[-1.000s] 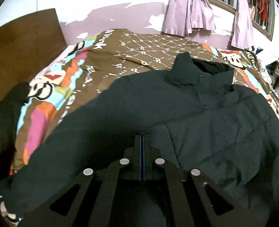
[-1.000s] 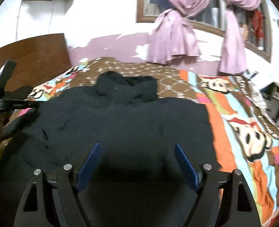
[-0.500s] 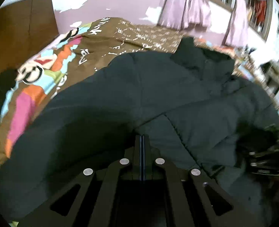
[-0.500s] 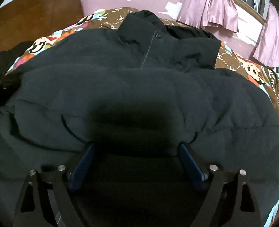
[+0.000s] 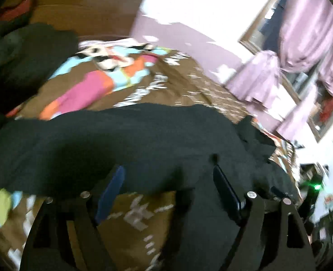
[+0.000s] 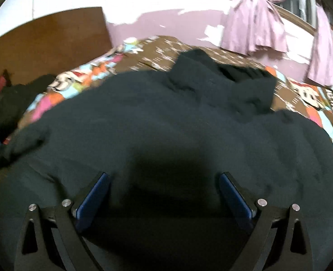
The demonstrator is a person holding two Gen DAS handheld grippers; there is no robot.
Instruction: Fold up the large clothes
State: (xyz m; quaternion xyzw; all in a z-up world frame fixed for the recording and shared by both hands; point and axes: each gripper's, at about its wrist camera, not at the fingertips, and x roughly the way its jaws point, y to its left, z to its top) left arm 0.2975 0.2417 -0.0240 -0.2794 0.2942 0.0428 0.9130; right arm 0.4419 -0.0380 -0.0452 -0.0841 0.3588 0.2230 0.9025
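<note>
The dark jacket (image 6: 166, 124) is spread on the bed (image 6: 301, 94), barely folded; both hand-held grippers, left (image 5: 166, 180) and right (image 6: 164, 187), are opening, nothing grasped.

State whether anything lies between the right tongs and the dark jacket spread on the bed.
Nothing visible does. The right tongs hang directly over the dark jacket, their jaws opening with only jacket fabric showing in the gap between them. The patterned bedspread lies beyond, clear of the approach.
</note>
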